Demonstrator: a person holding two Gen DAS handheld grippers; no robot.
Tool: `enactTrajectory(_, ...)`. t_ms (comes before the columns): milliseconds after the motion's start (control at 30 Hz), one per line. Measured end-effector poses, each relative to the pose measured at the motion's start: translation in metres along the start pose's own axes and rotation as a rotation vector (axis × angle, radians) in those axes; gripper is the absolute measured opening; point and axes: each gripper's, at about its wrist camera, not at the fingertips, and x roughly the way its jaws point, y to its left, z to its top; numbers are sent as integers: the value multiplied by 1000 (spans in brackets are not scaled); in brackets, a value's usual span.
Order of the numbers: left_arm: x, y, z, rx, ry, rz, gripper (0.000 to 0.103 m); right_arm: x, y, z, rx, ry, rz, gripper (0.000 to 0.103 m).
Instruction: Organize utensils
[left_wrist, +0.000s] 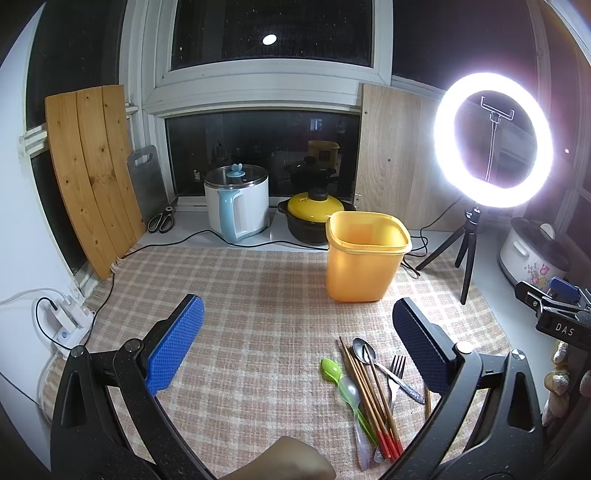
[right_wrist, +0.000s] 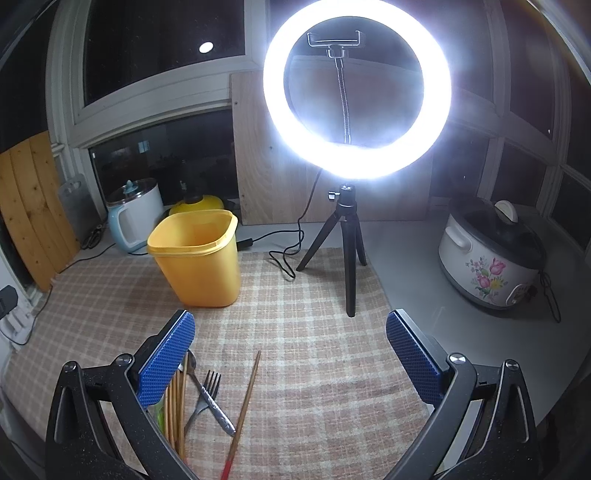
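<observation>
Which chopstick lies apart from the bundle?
The lone chopstick, red-tipped, lying alone on the cloth right of the fork; the other chopsticks lie bunched left of it.

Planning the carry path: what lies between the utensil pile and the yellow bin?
Only bare checked cloth, seen in the left wrist view, between the utensil pile and yellow bin.

Home kitchen corner at night, set up for filming. Tabletop (left_wrist: 258, 295) under a checked cloth, against a dark window (left_wrist: 266, 155). Along the sill, upper left of the frame: wooden board (left_wrist: 92, 166), grey cutting board (left_wrist: 147, 181), scissors (left_wrist: 161, 220), white electric pot (left_wrist: 236, 199) with glass lid, black clay pot (left_wrist: 310, 218) with yellow lid. Right edge: floral slow cooker (right_wrist: 491, 258). A lit ring light (right_wrist: 356, 88) on a tripod stands at the cloth's far right. Cutlery and chopsticks (left_wrist: 373, 395) lie low in the frame.
</observation>
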Motion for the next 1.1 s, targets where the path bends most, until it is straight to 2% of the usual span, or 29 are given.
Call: enactTrajectory(1100, 11, -1, -9, -10, 32, -15, 103, 8, 1, -4, -4, 34, -8, 102)
